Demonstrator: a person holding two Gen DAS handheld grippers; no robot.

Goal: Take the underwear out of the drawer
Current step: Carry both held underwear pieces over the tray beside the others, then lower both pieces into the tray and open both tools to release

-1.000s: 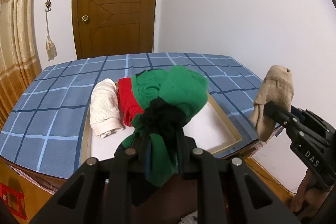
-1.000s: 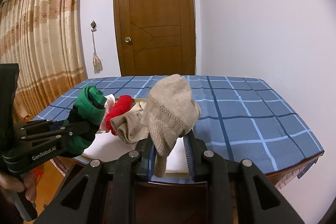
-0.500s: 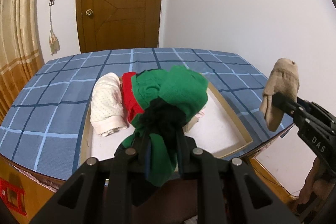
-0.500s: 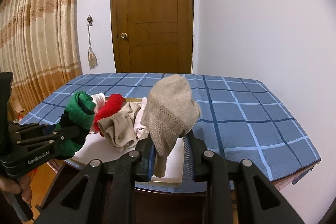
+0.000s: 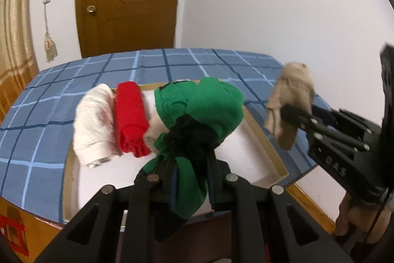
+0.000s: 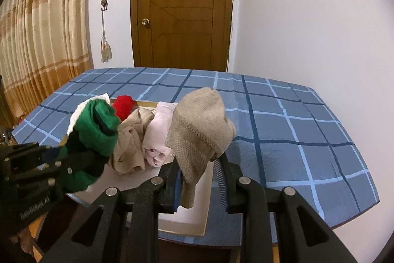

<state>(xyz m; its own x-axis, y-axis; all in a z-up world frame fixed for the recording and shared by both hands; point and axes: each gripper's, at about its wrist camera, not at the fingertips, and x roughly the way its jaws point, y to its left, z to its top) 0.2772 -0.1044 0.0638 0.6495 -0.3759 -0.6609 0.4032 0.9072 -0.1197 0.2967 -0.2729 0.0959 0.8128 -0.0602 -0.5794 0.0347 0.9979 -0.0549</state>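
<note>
Left wrist: left gripper [image 5: 189, 179] clamped on green underwear [image 5: 204, 110], held above the drawer [image 5: 268, 147]; thin pinch on a dangling tail, could slip. Right wrist: right gripper [image 6: 199, 179] clamped on beige underwear [image 6: 200, 130] over the drawer's near right edge; it may snag the pink roll [image 6: 157, 134].

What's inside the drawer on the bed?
Inside the drawer lie a white roll, a red roll, a tan bundle and a pink piece. The held green underwear hides whatever sits behind it.

Green roll [image 5: 214, 105] & beige roll [image 6: 200, 130] aloft; rest in drawer [image 5: 268, 147].
</note>
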